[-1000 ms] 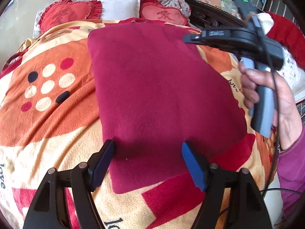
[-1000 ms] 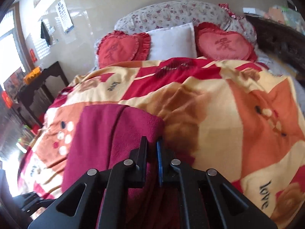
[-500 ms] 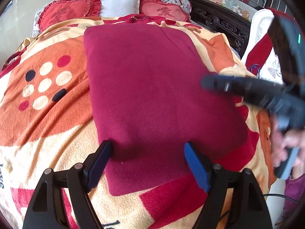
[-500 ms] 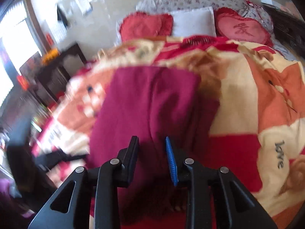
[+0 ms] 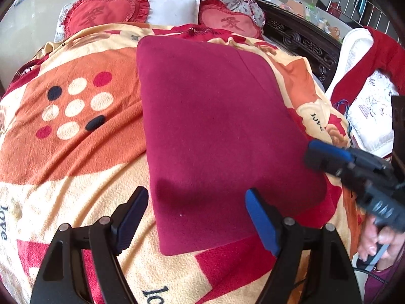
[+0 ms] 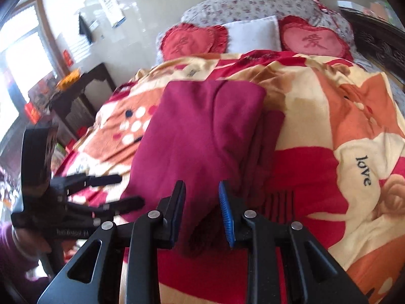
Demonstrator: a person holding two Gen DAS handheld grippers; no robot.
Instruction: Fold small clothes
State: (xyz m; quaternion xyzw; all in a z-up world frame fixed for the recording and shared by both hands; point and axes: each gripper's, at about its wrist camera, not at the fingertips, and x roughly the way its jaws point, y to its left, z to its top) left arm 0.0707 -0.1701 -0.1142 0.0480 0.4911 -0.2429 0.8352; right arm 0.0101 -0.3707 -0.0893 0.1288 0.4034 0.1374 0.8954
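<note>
A dark red garment [image 5: 217, 131] lies folded into a long rectangle on the patterned bed blanket [image 5: 76, 152]. My left gripper [image 5: 196, 215] is open and empty, its jaws spread over the garment's near left corner. My right gripper [image 6: 202, 210] is open and empty at the garment's near right edge [image 6: 202, 147], where folded layers show. The right gripper also shows at the right of the left wrist view [image 5: 354, 167]. The left gripper shows at the left of the right wrist view [image 6: 76, 197].
Two red heart cushions [image 5: 101, 12] and a white pillow [image 5: 172, 10] lie at the head of the bed. A dark carved bed frame [image 5: 303, 43] runs along the right side. A dark side table [image 6: 83, 93] stands left of the bed. White and red cloths [image 5: 367, 81] lie right.
My right gripper was shut at the garment's far right edge; it has opened and drawn back to the near right edge. The garment has settled flat. My left gripper stays open.
</note>
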